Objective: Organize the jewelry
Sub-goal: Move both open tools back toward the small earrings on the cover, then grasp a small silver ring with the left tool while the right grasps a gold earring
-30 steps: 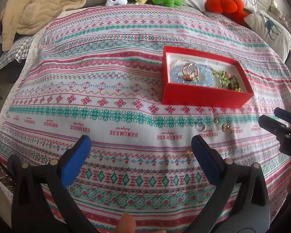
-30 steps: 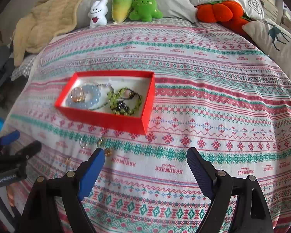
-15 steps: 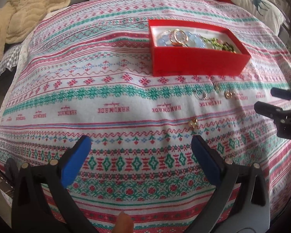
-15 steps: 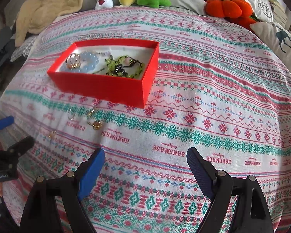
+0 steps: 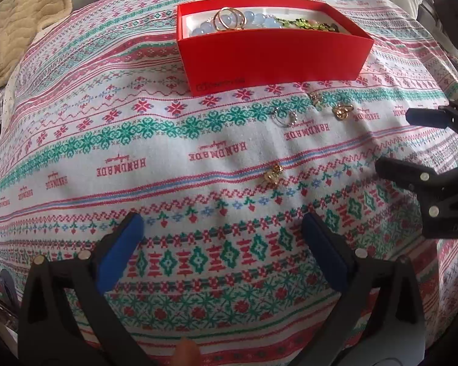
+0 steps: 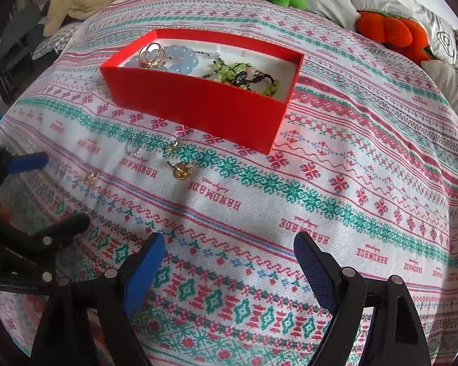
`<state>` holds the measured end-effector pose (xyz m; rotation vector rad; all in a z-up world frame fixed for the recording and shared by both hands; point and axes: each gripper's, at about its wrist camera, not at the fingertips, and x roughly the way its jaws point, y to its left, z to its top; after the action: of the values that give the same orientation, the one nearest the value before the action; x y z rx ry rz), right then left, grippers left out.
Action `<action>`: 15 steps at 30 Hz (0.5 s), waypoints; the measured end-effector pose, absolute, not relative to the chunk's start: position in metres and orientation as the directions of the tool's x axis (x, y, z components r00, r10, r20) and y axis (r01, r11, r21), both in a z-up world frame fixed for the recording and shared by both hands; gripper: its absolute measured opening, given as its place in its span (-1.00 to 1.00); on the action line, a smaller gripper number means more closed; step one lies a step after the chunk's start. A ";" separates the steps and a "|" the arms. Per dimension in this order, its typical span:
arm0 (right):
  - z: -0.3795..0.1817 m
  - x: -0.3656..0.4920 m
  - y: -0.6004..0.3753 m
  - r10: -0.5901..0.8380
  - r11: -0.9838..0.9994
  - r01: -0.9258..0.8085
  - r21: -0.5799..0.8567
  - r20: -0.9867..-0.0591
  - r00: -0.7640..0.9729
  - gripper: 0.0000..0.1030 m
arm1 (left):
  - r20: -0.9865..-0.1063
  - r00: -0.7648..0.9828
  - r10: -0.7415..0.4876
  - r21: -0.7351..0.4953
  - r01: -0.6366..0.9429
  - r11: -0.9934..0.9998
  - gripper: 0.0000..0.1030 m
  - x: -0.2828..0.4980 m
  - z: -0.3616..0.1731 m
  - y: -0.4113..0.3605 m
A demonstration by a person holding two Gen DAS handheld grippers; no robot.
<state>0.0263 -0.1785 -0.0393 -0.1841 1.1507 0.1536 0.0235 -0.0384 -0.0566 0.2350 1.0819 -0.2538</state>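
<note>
With both my left claw (image 5: 219, 250) and right claw (image 6: 229, 265) released, the tiny gold earring (image 5: 272, 174) could slip into the soft bedspread (image 5: 137, 140) folds when pinched.

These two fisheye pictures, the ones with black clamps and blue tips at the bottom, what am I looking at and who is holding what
They are not robot arms. A person holds a hand-held two-finger gripper in each hand, and each gripper carries a camera looking forward along its fingers. One picture comes from the left gripper, the other from the right gripper; each also catches the other gripper at its edge. Both are open and hold nothing. Below them is a bed with a patterned bedspread. On it stands an open red box with a blue bead bracelet, gold rings and a green bead bracelet inside. In front of the box four small pieces lie loose on the cloth, among them a gold earring. Plush toys sit at the far end.
</note>
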 end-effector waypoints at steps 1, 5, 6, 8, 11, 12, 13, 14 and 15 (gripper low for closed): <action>-0.041 0.027 -0.177 0.033 0.974 -0.219 -0.059 -0.917 0.397 0.70 | -0.892 0.443 -0.087 0.064 0.315 0.947 1.00 0.023 -0.057 -0.039; -0.047 0.033 -0.174 0.081 0.969 -0.246 -0.023 -0.911 0.404 0.70 | -0.904 0.420 -0.085 0.058 0.318 0.946 1.00 0.027 -0.057 -0.041; -0.047 0.036 -0.173 0.091 0.968 -0.251 -0.017 -0.906 0.412 0.70 | -0.904 0.419 -0.084 0.062 0.323 0.944 1.00 0.028 -0.057 -0.042; -0.048 0.040 -0.171 0.109 0.967 -0.253 -0.001 -0.900 0.423 0.69 | -0.903 0.422 -0.084 0.069 0.336 0.939 1.00 0.029 -0.055 -0.043; -0.046 0.044 -0.169 0.131 0.966 -0.258 0.016 -0.889 0.438 0.45 | -0.903 0.420 -0.096 0.066 0.354 0.933 1.00 0.030 -0.054 -0.043; -0.046 0.046 -0.168 0.128 0.966 -0.260 0.010 -0.887 0.443 0.41 | -0.902 0.421 -0.100 0.062 0.355 0.933 1.00 0.029 -0.054 -0.043; -0.046 0.048 -0.166 0.127 0.964 -0.264 0.005 -0.886 0.447 0.33 | -0.901 0.422 -0.103 0.060 0.354 0.933 1.00 0.028 -0.054 -0.042; -0.045 0.049 -0.165 0.131 0.963 -0.269 0.005 -0.883 0.450 0.25 | -0.899 0.425 -0.104 0.060 0.355 0.933 1.00 0.027 -0.054 -0.042; -0.045 0.051 -0.163 0.132 0.962 -0.274 0.003 -0.881 0.454 0.21 | -0.898 0.428 -0.104 0.061 0.356 0.933 1.00 0.027 -0.054 -0.042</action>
<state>0.0506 -0.1625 -0.0451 -0.1466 1.0720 0.2516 0.0267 -0.0419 -0.0544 0.2576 1.0942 -0.2913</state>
